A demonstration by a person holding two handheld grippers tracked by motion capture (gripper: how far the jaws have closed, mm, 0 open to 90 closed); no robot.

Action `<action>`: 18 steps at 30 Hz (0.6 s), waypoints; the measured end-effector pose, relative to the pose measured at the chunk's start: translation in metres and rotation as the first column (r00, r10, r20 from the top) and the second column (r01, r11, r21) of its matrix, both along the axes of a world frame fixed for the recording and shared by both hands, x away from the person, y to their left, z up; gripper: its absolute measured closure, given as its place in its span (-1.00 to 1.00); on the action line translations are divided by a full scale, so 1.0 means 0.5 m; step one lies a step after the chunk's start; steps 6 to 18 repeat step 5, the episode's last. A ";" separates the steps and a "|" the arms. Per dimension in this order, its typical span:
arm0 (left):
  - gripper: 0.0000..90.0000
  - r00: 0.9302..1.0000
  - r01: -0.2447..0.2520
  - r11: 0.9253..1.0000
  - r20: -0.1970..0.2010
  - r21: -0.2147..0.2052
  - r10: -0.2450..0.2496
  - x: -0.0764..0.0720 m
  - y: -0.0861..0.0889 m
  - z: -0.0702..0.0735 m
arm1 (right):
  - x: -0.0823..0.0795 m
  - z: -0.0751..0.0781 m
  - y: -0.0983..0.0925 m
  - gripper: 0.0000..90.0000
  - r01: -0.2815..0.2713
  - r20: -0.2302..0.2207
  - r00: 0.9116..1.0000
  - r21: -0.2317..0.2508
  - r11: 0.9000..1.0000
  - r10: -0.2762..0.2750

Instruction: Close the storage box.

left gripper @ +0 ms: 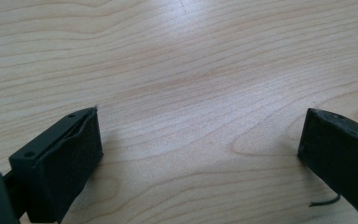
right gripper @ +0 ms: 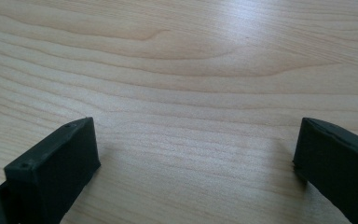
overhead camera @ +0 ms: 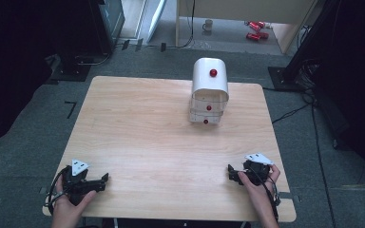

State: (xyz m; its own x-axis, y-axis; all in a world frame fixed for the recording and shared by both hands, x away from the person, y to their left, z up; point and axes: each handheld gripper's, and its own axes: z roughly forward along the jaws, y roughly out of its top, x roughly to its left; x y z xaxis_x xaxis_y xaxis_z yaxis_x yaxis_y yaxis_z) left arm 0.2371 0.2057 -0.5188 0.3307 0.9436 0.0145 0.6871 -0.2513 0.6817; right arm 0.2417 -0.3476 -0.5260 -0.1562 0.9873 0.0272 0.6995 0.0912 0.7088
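Note:
A white cabinet (overhead camera: 210, 90) with a rounded top and three red knobs, one on the top (overhead camera: 213, 72) and two on its front drawers, stands at the far middle of the wooden table (overhead camera: 147, 142). My left gripper (overhead camera: 105, 179) rests near the front left corner, held by a hand. In the left gripper view it (left gripper: 200, 135) is open, its jaws wide apart over bare wood. My right gripper (overhead camera: 229, 172) rests near the front right edge. In the right gripper view it (right gripper: 196, 140) is open too, with nothing between the jaws. Both are far from the cabinet.
A dark carpet surrounds the table. Black stands and cables sit at the back left and right. A mug (overhead camera: 208, 24) and red cans (overhead camera: 255, 29) lie on the floor behind the table.

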 end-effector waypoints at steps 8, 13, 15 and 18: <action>-1.00 1.000 -0.001 1.000 0.000 -0.001 0.001 0.000 0.000 0.000 | 0.000 0.000 0.000 -1.00 -0.001 0.000 1.000 0.001 1.000 0.001; -1.00 1.000 -0.001 1.000 0.000 -0.001 0.001 0.000 0.000 0.000 | 0.000 0.000 0.000 -1.00 -0.001 0.000 1.000 0.001 1.000 0.001; -1.00 1.000 -0.001 1.000 0.000 -0.001 0.001 0.000 0.000 0.000 | 0.000 0.000 0.000 -1.00 -0.001 0.000 1.000 0.001 1.000 0.001; -1.00 1.000 -0.001 1.000 0.000 -0.001 0.001 0.000 0.000 0.000 | 0.000 0.000 0.000 -1.00 -0.001 0.000 1.000 0.001 1.000 0.001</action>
